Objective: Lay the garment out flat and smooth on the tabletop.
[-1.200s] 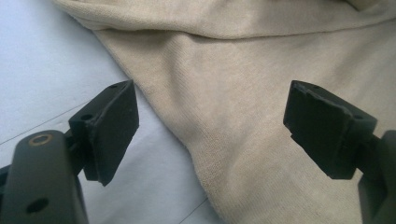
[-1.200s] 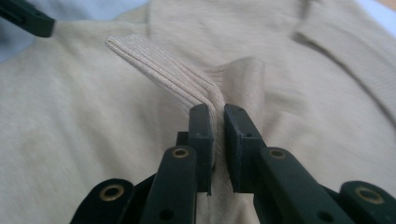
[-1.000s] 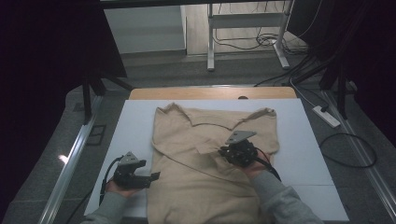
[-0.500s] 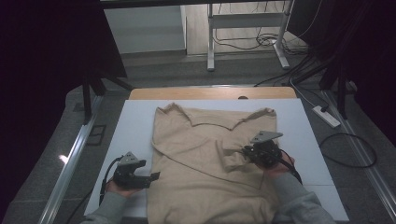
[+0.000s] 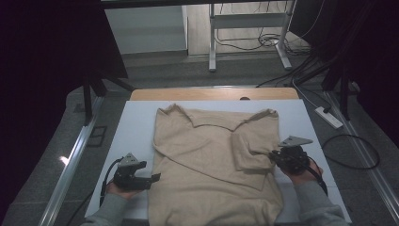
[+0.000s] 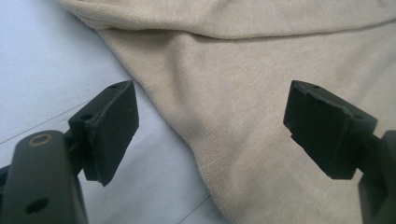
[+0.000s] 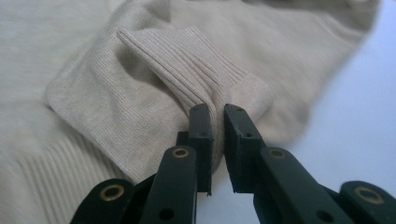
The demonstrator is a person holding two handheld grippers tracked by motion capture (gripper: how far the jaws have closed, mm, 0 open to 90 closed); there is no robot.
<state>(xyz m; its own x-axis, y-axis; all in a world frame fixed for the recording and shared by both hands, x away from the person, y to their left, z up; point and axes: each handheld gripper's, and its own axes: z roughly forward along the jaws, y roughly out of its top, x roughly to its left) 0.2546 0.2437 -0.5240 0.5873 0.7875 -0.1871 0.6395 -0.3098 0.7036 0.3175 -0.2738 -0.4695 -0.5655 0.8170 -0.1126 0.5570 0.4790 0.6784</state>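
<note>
Your right tongs [image 7: 215, 116] grip the sleeve cuff [image 7: 201, 74] of the beige sweater [image 5: 211, 165], which lies flat on the worktop [image 5: 136, 127]. Left tongs [image 6: 210, 126] stand open over its edge. Both sleeves folded in; body fold remains.

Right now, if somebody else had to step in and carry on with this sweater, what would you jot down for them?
Right gripper: shut on the sleeve, pinching its ribbed cuff at the sweater's right edge.
Left gripper: open, holding nothing, jaws on either side of the sweater's left edge near the hem.
Sweater: flat on the white table, collar on the far side.
Done: both sleeves lie folded across the body.
Left: probably set the right sleeve down neatly and let go, then fold the body.
</note>
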